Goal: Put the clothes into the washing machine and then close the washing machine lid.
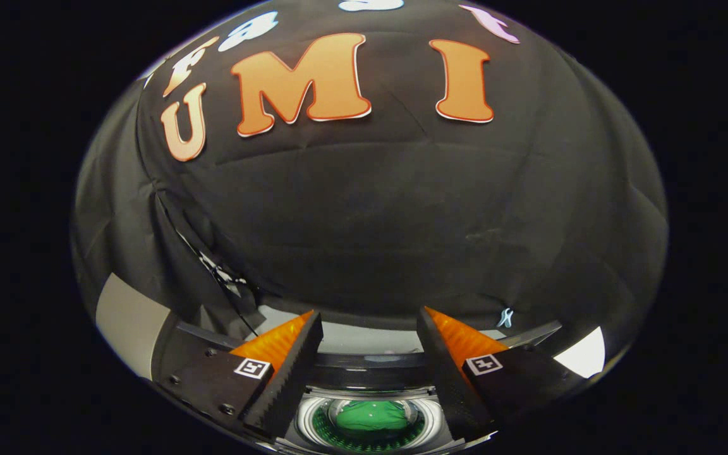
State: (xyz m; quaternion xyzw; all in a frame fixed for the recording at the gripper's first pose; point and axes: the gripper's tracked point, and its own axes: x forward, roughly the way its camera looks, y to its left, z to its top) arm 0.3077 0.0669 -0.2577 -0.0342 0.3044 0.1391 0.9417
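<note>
My gripper [370, 313] is open, its two fingers spread wide with nothing between them. Low between the fingers I look down into the washing machine's round drum [313, 420], ringed by a pale rim. A green garment [373, 416] lies inside the drum. A dark glossy band [370, 374] runs across just beyond the drum opening; I cannot tell whether it is the lid or the machine's back edge. The fingers hang above the opening and touch neither the drum nor the garment.
The booth's black cloth wall [389, 208] rises close behind the machine. A thin cable [218, 272] hangs down the cloth at the left. A pale panel [121, 316] stands at the far left, a bright patch [582, 354] at the right.
</note>
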